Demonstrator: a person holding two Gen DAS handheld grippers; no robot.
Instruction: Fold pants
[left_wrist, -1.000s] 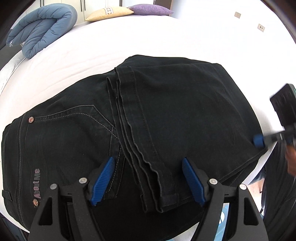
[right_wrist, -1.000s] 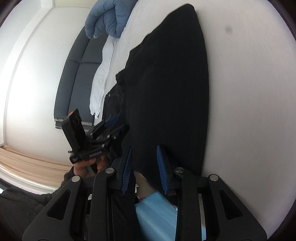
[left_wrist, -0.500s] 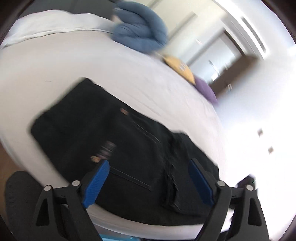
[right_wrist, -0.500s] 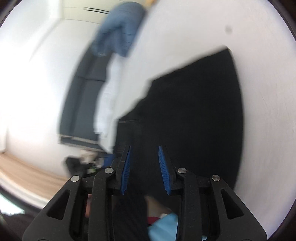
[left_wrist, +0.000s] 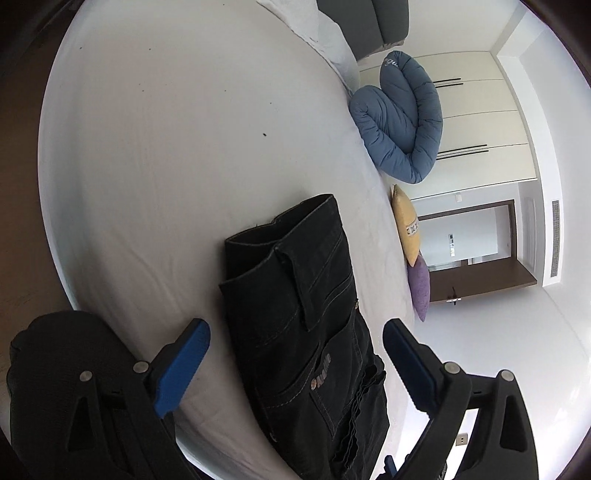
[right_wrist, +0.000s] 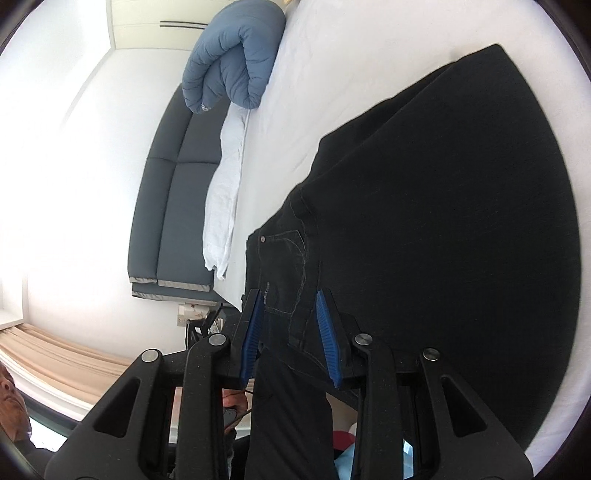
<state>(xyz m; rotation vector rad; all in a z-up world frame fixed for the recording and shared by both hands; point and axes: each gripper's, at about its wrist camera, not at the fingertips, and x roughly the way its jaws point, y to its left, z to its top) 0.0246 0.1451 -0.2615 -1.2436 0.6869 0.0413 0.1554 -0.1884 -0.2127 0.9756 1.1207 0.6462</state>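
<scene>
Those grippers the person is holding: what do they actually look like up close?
Each gripper, left and right, is a black, matte, grainy plastic frame with triangular cut-outs and round silver bolt heads at its joints. Its two fingers carry bright blue pads, finely ribbed on the right gripper. No cables or markings show on them.

My black pants (left_wrist: 306, 332) with pale stitching lie on a white bed (left_wrist: 166, 147). My tongs are black with blue pads (left_wrist: 183, 365). Beyond sit a blue quilt (left_wrist: 402, 118), a yellow cushion (left_wrist: 406, 229) and a purple cushion (left_wrist: 419, 288).
</scene>
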